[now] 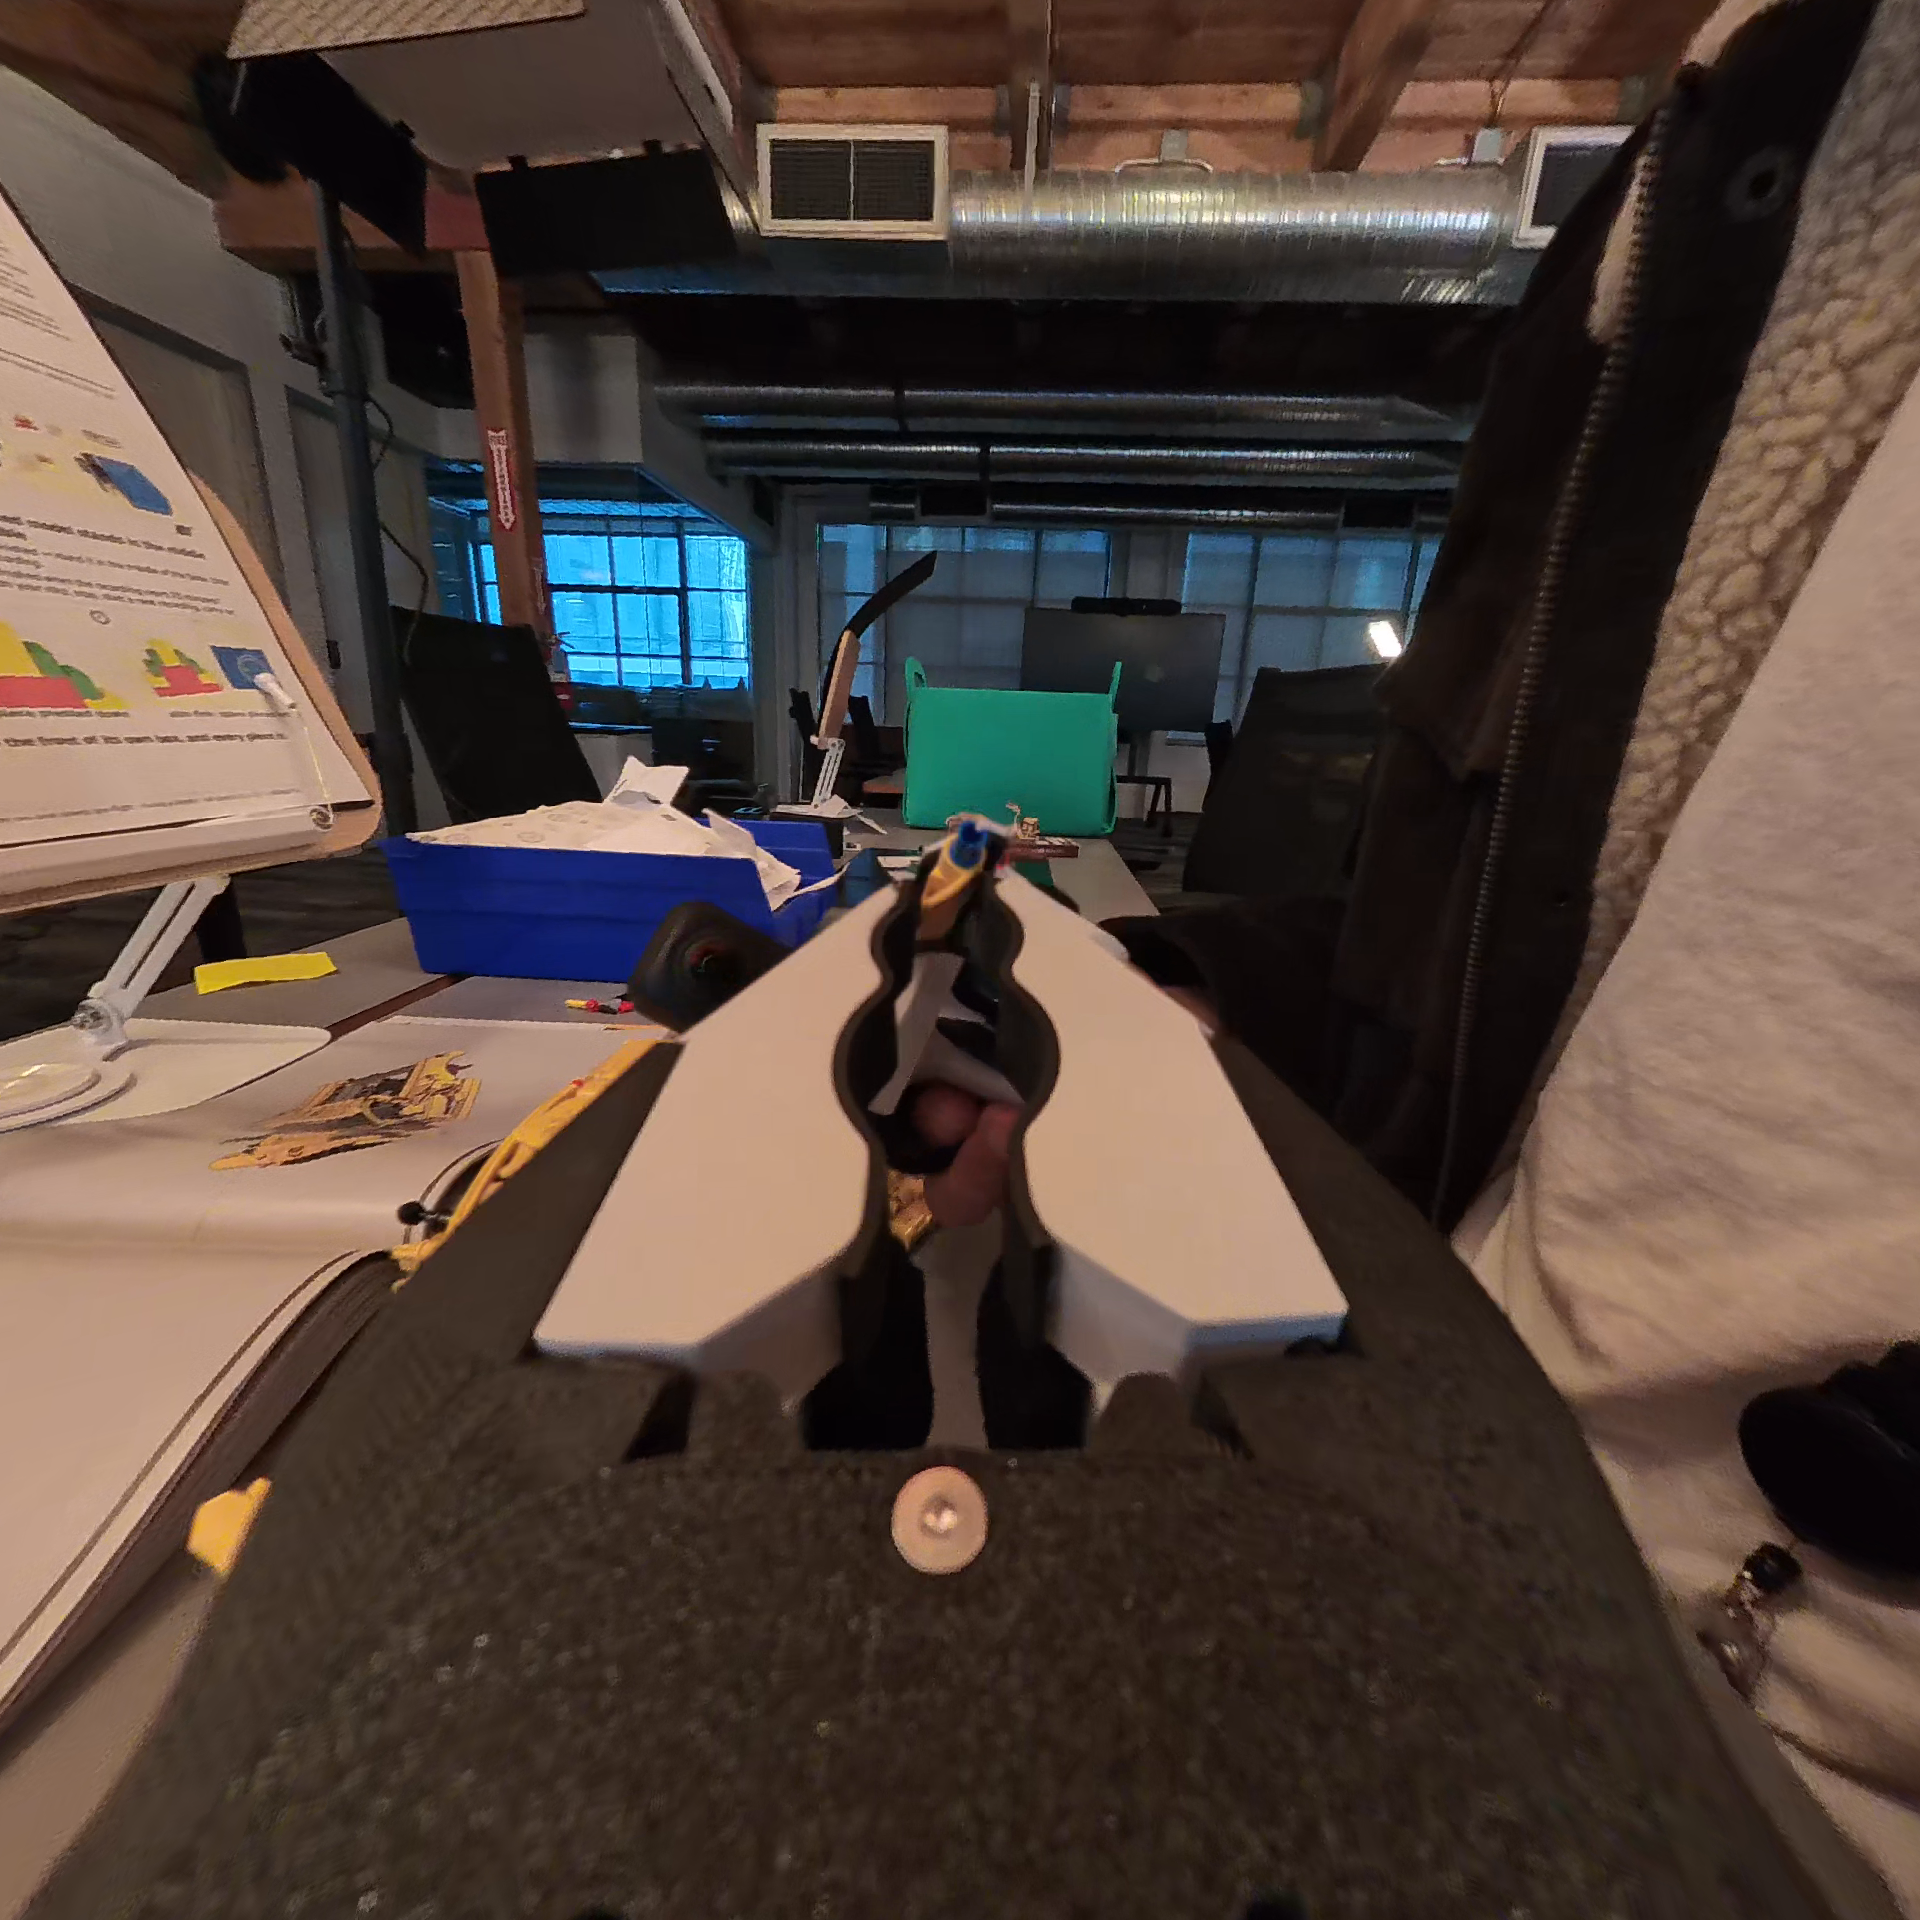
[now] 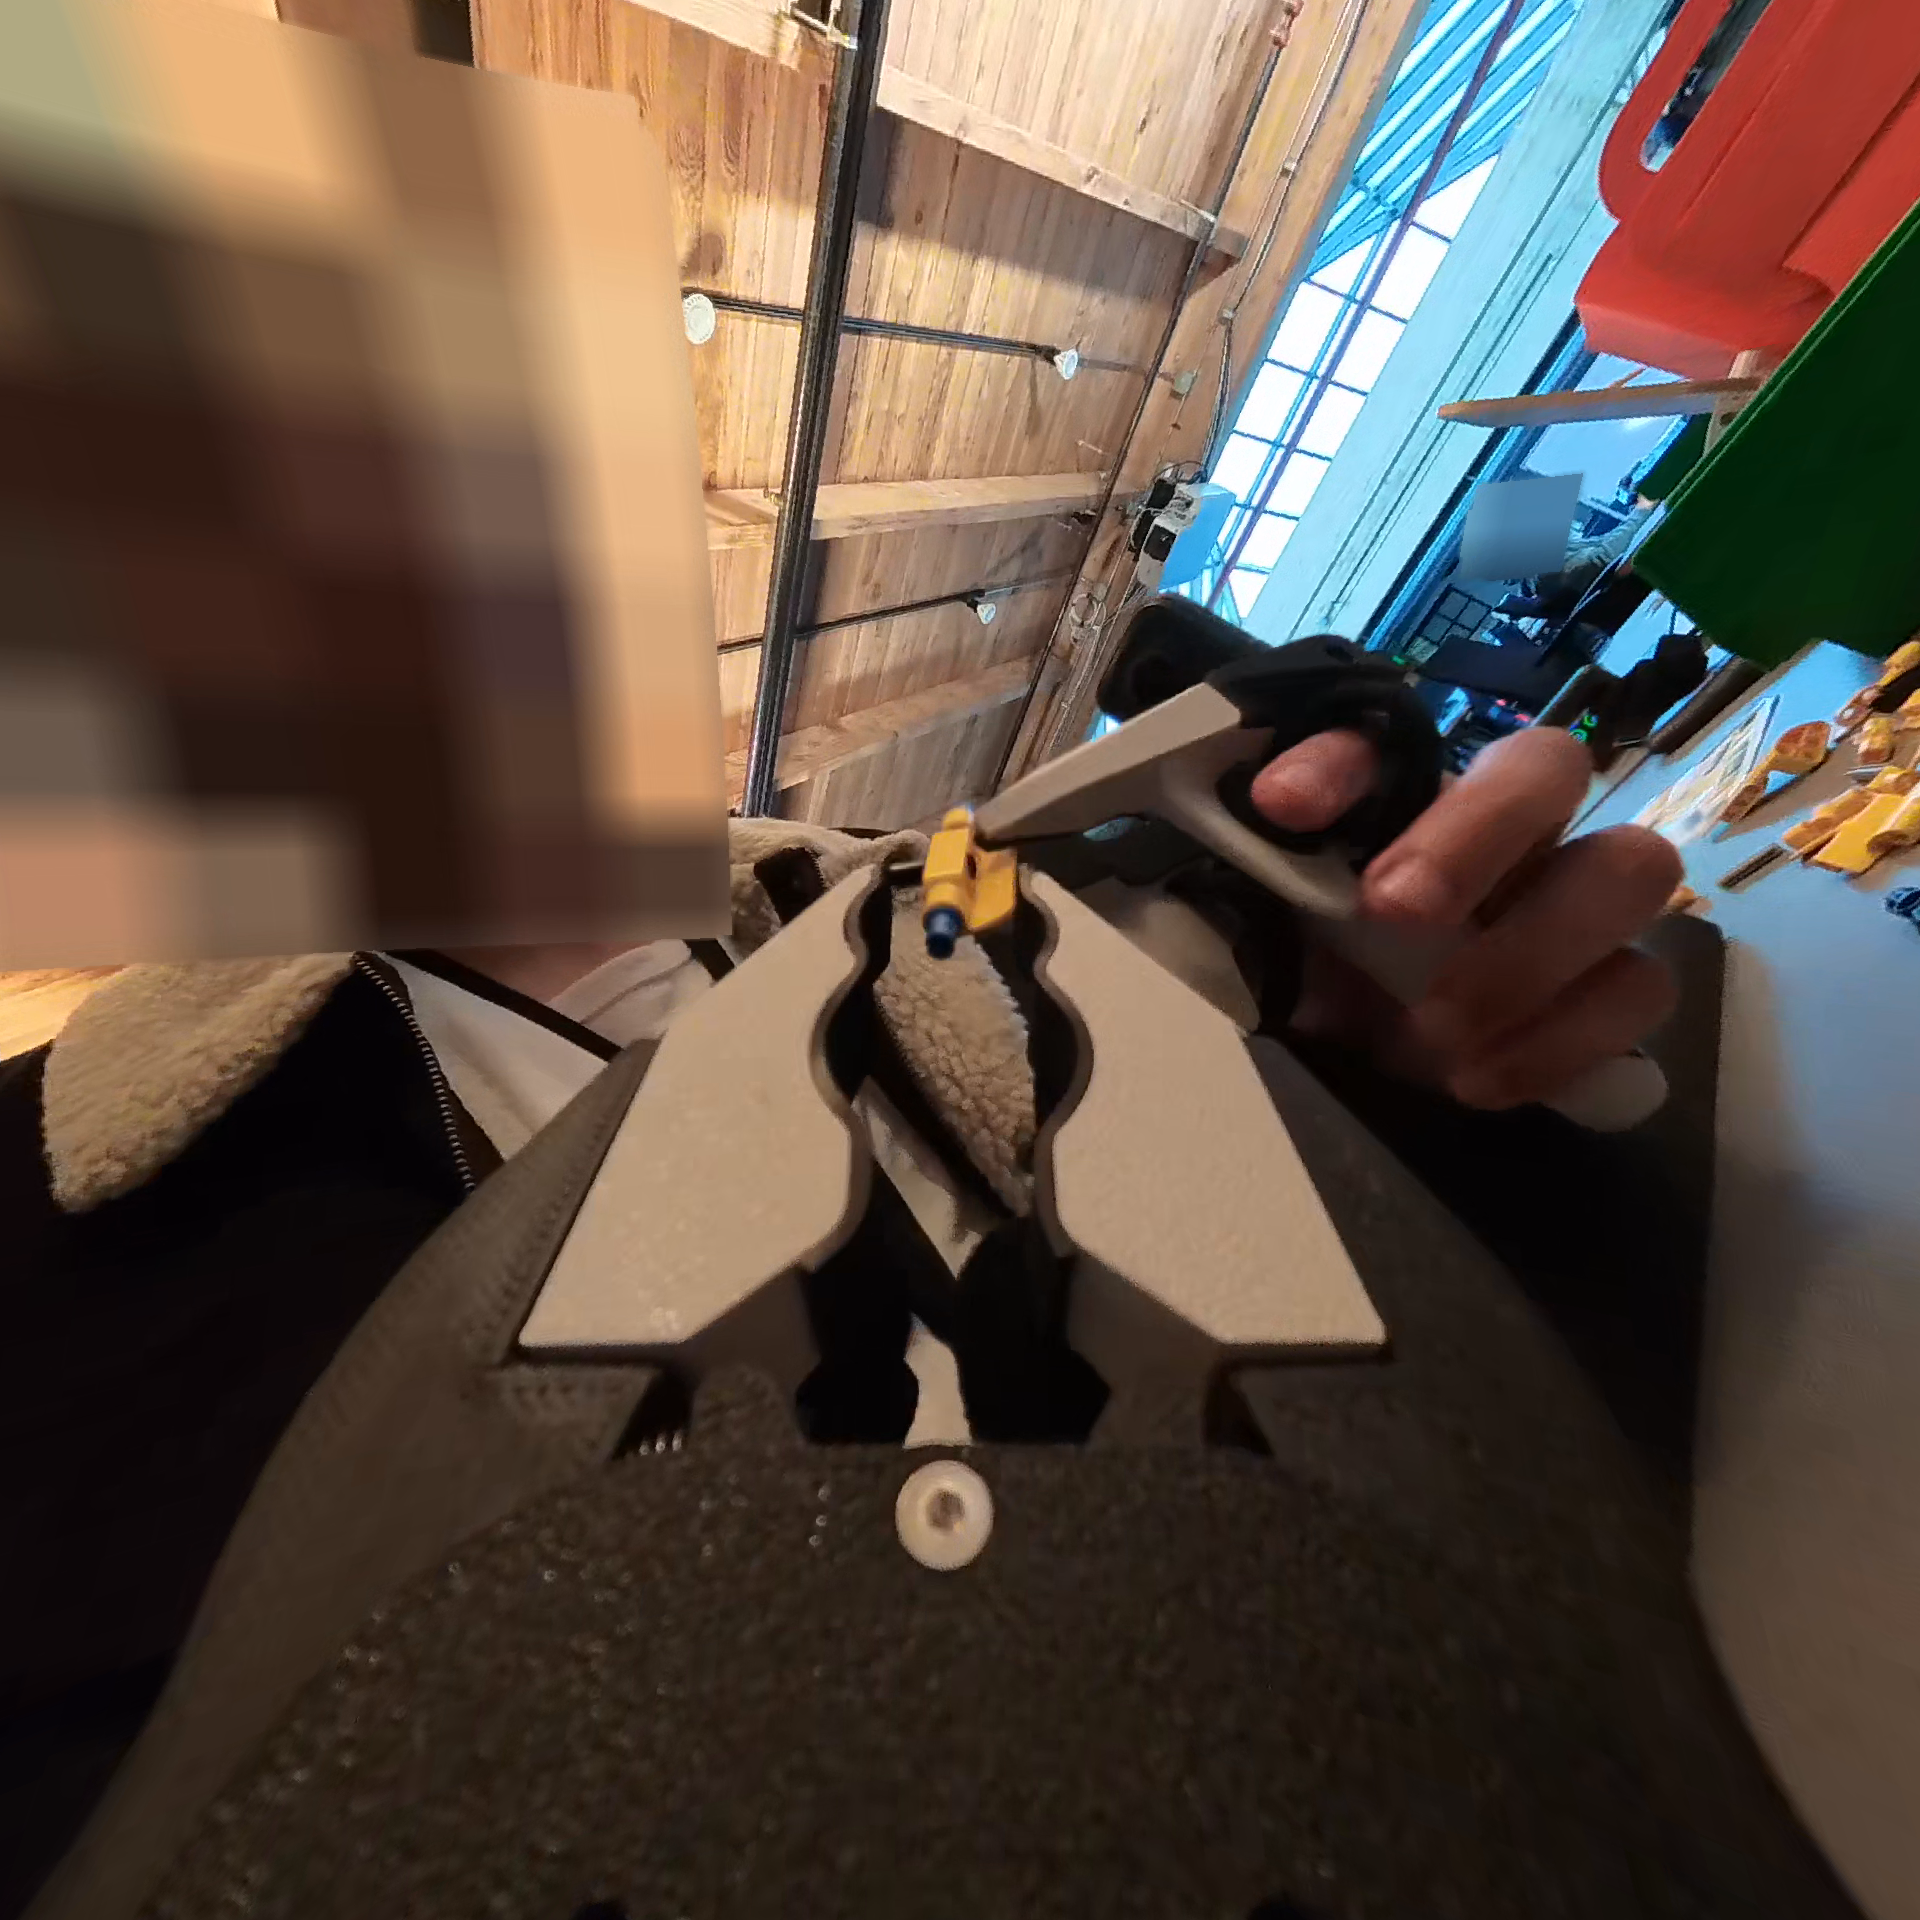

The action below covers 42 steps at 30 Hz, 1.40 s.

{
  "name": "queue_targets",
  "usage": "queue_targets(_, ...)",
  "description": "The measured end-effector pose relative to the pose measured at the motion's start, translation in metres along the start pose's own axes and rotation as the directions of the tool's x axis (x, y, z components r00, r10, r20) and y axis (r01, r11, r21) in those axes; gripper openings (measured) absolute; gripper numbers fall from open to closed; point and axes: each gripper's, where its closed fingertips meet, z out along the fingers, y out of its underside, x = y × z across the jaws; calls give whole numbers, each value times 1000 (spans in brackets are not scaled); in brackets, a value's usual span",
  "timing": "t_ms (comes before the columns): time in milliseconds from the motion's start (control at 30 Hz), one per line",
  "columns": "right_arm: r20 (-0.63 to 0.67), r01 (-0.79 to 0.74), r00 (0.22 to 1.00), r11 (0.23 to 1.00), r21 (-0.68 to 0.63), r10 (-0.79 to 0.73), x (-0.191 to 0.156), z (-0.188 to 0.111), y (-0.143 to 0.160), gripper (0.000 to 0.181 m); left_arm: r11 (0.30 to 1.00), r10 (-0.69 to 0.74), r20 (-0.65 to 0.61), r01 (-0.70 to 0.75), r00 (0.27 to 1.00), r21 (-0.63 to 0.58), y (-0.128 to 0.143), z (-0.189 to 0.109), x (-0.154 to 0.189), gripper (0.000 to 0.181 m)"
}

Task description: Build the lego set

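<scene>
My left hand-held gripper (image 1: 961,883) is closed on a small yellow plastic lego piece with a blue pin (image 1: 954,868), pinched right at the tips of its two grey fingers. The piece is held up in the air, above the grey counter (image 1: 312,971) and in front of my fleece-lined dark jacket (image 1: 1621,727).

From the right wrist view, the same lego piece (image 2: 964,864) sits between the tips of my right hand-held gripper (image 2: 961,883), blue pin pointing down toward its left finger. The left gripper's grey fingers (image 2: 1101,774) come in from the right and clamp the piece's upper edge, with my hand (image 2: 1455,883) wrapped round the handle behind them. The right gripper's fingertips stand a little apart on either side of the piece (whether they touch it, I cannot tell).

Relative to the held piece in the left wrist view: a blue plastic bin filled with crumpled white paper (image 1: 582,894) sits behind and to the left on the counter; a green fabric box (image 1: 1008,753) lies farther behind; an open white instruction booklet with a picture of a yellow machine (image 1: 343,1112) lies below left; a printed sheet on a tilted stand (image 1: 135,623) stands far left. In the right wrist view, loose yellow lego parts (image 2: 1839,821) lie on the counter to the right of the piece.
</scene>
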Motion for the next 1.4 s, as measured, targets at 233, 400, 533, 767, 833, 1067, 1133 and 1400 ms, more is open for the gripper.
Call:
queue_targets(233, -220, 100, 970, 995, -28, -104, 11, -17, -4, 33, 975, 201, 50, -195, 978, -106, 11, 1, -2, 5)
queue_targets(400, -615, 364, 670, 906, -216, -416, 28, -51, -19, 56, 790, 553, 128, -468, 824, -397, 44, 0, -28, 5)
queue_targets(533, -671, 406, 507, 836, -368, -541, 36, -49, -14, 66, 652, 694, 116, -551, 711, -521, 55, -3, -40, 6)
queue_targets(767, -699, 410, 468, 833, -371, -541, 47, -46, -19, 65, 599, 737, 89, -587, 670, -544, 58, -1, -38, 5)
queue_targets(833, -699, 415, 470, 834, -364, -539, 49, -45, -20, 63, 600, 736, 80, -592, 672, -539, 59, 0, -35, 5)
queue_targets(1067, -710, 403, 475, 845, -351, -521, 53, -49, -20, 58, 658, 684, 115, -540, 721, -525, 62, 1, -35, 6)
queue_targets(1133, -709, 404, 463, 839, -365, -532, 53, -51, -20, 58, 741, 592, 177, -445, 786, -502, 63, -1, -37, 7)
queue_targets(1400, -565, 586, 298, 615, -528, -770, 21, -49, -30, 57, 951, -134, 409, 233, 903, -204, 47, -18, -56, 14)
